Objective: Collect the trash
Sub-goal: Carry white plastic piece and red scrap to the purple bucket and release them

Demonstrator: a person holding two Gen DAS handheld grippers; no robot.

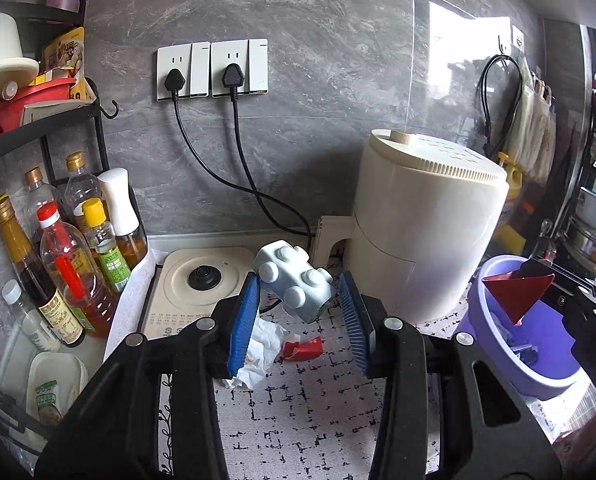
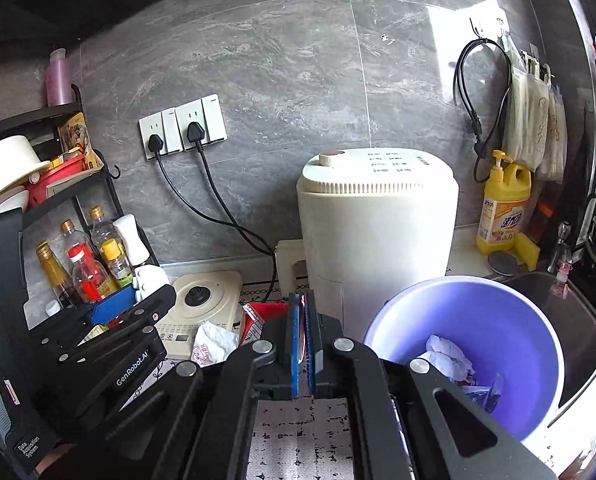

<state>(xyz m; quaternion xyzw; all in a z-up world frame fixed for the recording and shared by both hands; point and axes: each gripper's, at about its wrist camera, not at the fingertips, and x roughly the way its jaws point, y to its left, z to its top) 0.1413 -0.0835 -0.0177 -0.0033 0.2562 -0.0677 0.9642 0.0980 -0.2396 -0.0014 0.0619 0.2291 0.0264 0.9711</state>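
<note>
A cream appliance (image 2: 378,232) stands at the back of the tabletop (image 1: 298,408), and the purple bin (image 2: 498,320) beside it holds crumpled trash. The right tongs (image 2: 303,344) are clamped on a red wrapper (image 1: 516,290) above the bin's rim. The left tongs (image 1: 298,320) are apart over a crumpled white tissue (image 1: 264,346) and a small red scrap (image 1: 302,350).
</note>
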